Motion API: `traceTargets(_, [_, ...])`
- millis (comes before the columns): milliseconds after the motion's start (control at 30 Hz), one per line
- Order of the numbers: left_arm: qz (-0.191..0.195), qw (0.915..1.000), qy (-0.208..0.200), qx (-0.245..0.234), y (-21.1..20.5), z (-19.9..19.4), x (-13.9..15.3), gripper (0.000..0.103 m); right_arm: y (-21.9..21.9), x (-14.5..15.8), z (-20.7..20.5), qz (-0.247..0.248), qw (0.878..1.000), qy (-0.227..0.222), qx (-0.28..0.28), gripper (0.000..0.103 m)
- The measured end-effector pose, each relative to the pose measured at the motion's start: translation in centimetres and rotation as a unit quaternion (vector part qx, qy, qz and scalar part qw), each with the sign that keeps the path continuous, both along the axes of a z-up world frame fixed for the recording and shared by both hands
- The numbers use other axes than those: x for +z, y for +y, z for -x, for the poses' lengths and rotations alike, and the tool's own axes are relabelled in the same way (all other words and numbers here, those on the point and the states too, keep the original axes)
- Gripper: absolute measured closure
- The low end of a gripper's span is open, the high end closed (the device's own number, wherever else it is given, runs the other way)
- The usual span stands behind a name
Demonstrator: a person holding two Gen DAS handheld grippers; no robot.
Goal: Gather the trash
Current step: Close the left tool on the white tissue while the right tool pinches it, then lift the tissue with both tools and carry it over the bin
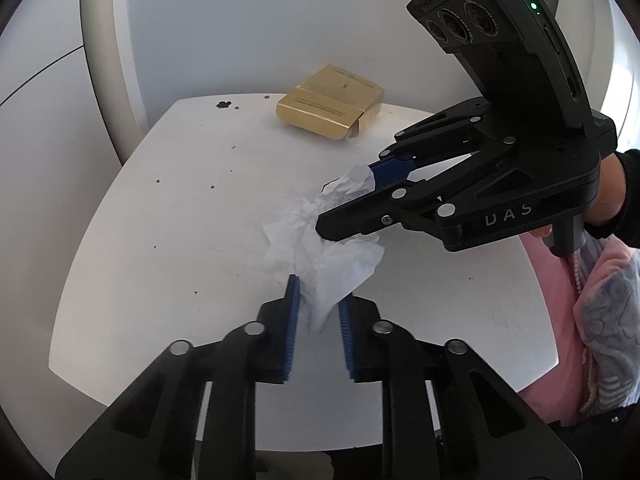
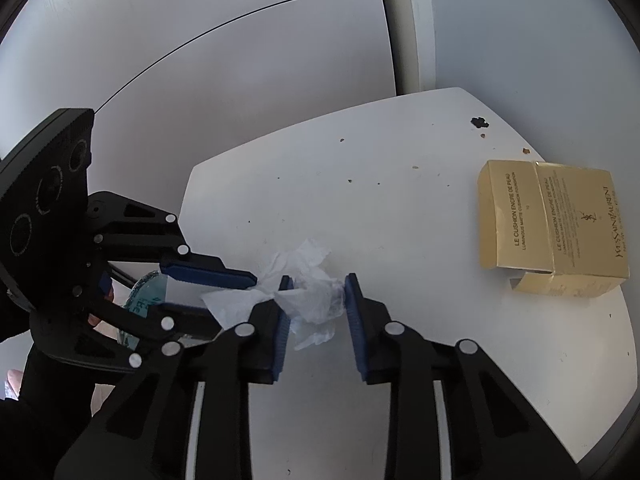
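In the left wrist view, a white table (image 1: pixel 168 240) fills the middle, speckled with dark crumbs (image 1: pixel 224 105) toward 11 o'clock, and a gold carton (image 1: pixel 330 106) lies near its far edge at 12 o'clock, well apart from the work. The crumpled tissue (image 1: pixel 316 240) sits at the centre, its long axis running from 6 o'clock up toward 1 o'clock, one tail drawn down between the blue pads of the left gripper (image 1: pixel 318 314), which is clenched on that tail. The right gripper (image 1: pixel 344 204) reaches in from 3 o'clock and covers the tissue's upper end, its fingers pinching the paper there; a hand (image 1: pixel 608 196) in a dark sleeve holds it, with pink and patterned cloth (image 1: pixel 600 300) below at 4 o'clock. In the right wrist view the tissue (image 2: pixel 308 284) lies just below centre, stretched from 9 o'clock to 3 o'clock, bunched between the right gripper (image 2: pixel 316 300) pads, which are grasping it. The left gripper (image 2: pixel 232 296) comes in from 9 o'clock, closed on the tissue's flat corner. The gold carton (image 2: pixel 552 224) rests at 3 o'clock, one end flap open, and crumbs (image 2: pixel 479 122) lie at 1 o'clock
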State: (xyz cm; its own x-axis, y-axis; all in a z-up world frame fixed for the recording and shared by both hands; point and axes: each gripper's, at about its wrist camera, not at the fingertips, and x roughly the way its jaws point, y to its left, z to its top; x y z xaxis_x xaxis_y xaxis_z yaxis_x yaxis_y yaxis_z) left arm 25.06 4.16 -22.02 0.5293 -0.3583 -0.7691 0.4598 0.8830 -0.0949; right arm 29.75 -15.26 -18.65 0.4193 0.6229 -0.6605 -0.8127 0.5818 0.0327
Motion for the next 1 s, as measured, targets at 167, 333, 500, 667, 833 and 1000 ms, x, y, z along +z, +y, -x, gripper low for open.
traceTargets(167, [0.007,0.9999,-0.007,-0.004,-0.1,0.3,0.7,0.1,-0.3,0.0,0.2,-0.007,1.0,0.004,-0.001,0.088])
traceTargets(333, [0.008,0.9998,-0.016,-0.008,-0.2,0.8,1.8,0.101,-0.5,0.5,1.1,-0.014,1.0,0.001,0.002,0.088])
traceTargets(500, [0.004,0.9996,-0.028,-0.004,0.2,1.6,3.2,0.101,-0.5,1.8,2.5,-0.022,1.0,-0.013,0.006,0.089])
traceTargets(667, [0.0,0.999,-0.044,0.005,1.0,3.4,5.2,0.101,0.4,3.2,4.4,-0.025,0.999,-0.032,0.017,0.089])
traceTargets(833, [-0.004,0.9985,-0.05,0.023,2.3,5.5,6.3,0.101,1.8,4.1,6.2,-0.029,0.998,-0.047,0.031,0.089])
traceTargets(1000, [-0.01,0.9974,-0.056,0.044,4.0,8.1,7.3,0.101,4.1,4.5,8.3,-0.026,0.997,-0.057,0.055,0.089])
